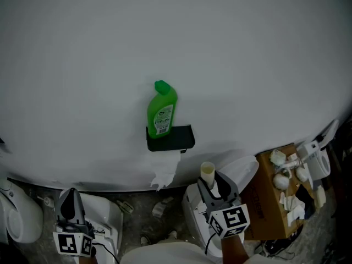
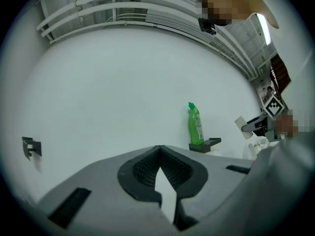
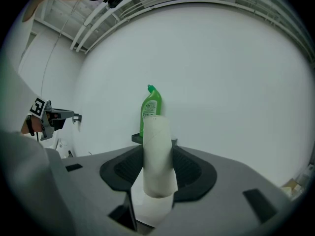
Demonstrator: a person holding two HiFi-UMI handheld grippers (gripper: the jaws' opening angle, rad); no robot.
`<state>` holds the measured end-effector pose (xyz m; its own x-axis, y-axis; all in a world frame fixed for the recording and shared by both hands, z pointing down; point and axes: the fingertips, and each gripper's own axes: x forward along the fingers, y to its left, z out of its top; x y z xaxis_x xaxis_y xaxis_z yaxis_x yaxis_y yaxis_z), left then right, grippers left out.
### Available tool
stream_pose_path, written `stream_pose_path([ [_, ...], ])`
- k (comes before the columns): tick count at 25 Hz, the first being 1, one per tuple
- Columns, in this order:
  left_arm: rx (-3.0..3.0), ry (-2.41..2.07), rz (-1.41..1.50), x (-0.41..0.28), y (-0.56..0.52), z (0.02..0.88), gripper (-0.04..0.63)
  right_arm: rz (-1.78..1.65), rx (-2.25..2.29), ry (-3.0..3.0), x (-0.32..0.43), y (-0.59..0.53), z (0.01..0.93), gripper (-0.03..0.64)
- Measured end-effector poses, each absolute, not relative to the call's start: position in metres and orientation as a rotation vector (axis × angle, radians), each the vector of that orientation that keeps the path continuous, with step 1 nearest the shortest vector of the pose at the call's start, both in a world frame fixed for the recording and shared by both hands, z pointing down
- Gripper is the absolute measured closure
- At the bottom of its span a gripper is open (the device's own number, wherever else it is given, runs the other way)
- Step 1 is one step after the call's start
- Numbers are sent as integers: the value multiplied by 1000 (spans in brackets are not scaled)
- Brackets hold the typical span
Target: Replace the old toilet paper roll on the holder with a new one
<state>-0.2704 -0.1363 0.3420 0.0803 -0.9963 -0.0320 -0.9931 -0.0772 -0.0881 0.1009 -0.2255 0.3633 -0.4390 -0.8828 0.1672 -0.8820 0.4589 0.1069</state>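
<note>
A black wall holder [image 1: 171, 138] carries a green bottle [image 1: 162, 109] on its top, and a torn strip of white paper [image 1: 166, 172] hangs beneath it. My right gripper [image 1: 212, 183] is below and to the right of the holder, shut on a bare cardboard tube [image 1: 207, 174] that stands upright. In the right gripper view the tube [image 3: 157, 146] fills the gap between the jaws of the right gripper [image 3: 157, 173], with the bottle [image 3: 151, 106] and the holder [image 3: 137, 138] behind it. My left gripper [image 1: 69, 197] is low at the left, shut and empty. The left gripper [image 2: 159, 157] looks at the wall.
A brown cardboard box [image 1: 263, 199] with crumpled white paper stands at the right, beside a white lidded bin [image 1: 242, 169]. A white rounded fixture [image 1: 14, 216] sits at the far left. A small dark bracket [image 2: 30, 146] is on the wall left of the holder.
</note>
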Motion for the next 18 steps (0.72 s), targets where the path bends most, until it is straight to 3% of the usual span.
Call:
stream_pose_path([
  [18, -2221, 2041, -144, -262, -133, 349, 589, -73, 1508, -2498, 93, -220, 369, 431],
])
